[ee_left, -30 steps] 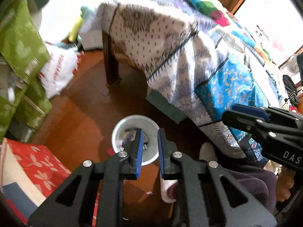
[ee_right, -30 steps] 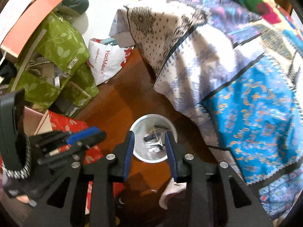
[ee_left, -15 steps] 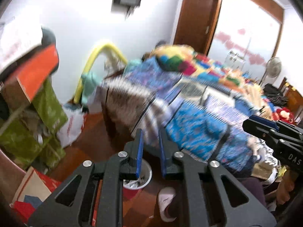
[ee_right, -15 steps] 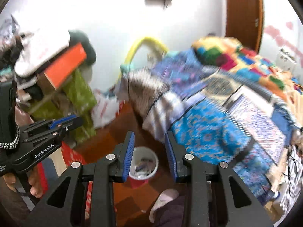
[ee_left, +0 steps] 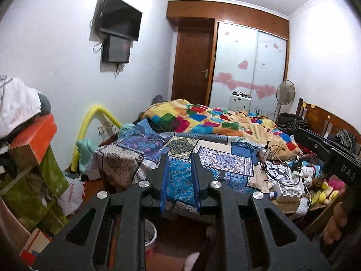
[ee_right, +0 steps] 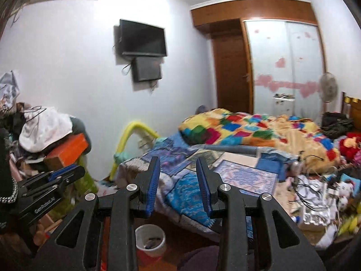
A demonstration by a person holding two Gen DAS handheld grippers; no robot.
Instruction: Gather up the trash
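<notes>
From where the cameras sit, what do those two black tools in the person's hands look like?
Both are matte black plastic. The left gripper and right gripper each have two long jaws lined with ribbed blue pads, round silver bolts at the joints and triangular cut-outs in the frames. White lettering is printed on their sides. A beaded band hangs beside the left one.

The white bin (ee_left: 150,232) is mostly hidden behind the left gripper (ee_left: 179,181) in the left wrist view — only a sliver of rim shows. In the right wrist view its contents (ee_right: 152,242) are too small to identify, and the far wardrobe (ee_right: 286,67) and fan (ee_right: 328,88) are blurred.
</notes>
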